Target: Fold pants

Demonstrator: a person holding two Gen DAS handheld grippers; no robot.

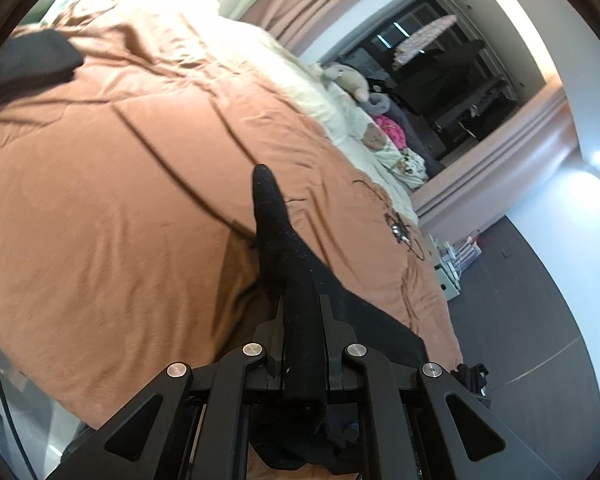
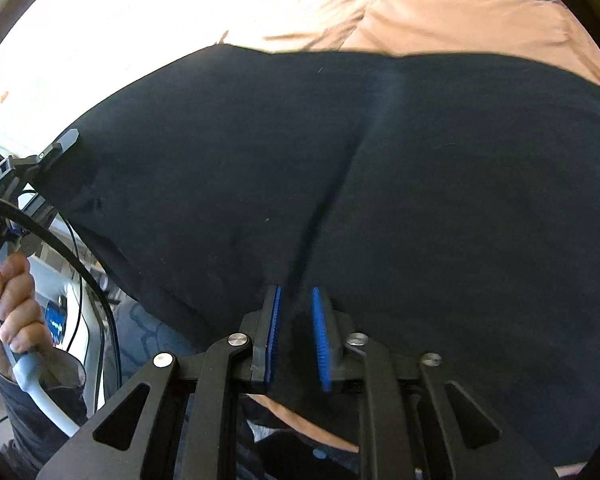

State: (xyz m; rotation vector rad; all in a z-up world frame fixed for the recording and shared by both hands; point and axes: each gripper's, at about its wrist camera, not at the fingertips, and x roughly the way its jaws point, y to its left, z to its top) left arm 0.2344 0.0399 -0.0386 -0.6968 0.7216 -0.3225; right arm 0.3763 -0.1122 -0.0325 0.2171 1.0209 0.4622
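Left wrist view: left gripper (image 1: 302, 312) clenched on a fold of the black pants (image 1: 288, 264). The fabric runs between the two fingers and stands up beyond their tips as a narrow ridge, tapering to a point over the bed. More black cloth drops away to the right of the fingers and hangs below the gripper's frame. Beneath lies a brown quilted comforter (image 1: 112, 184), wrinkled, covering most of the frame. A separate dark garment (image 1: 32, 60) sits on the comforter at far left. Along the far right edge of the bed: cream bedding and a few stuffed toys (image 1: 352, 80). Dark floor (image 1: 540, 312) at right.

Right wrist view: right gripper (image 2: 296, 320) with its blue ribbed pads (image 2: 321, 340) set close together, a pinch of black fabric caught between them. The pants (image 2: 380, 168) spread wide and fairly flat across almost the whole frame, one crease running from the pads toward the far side. Brown comforter (image 2: 440, 12) shows beyond the far edge of the pants. At left, the other gripper's fingertip meets the pants' left edge; below it a person's hand (image 2: 14, 300) wraps a pale handle, with a black cable looping past.
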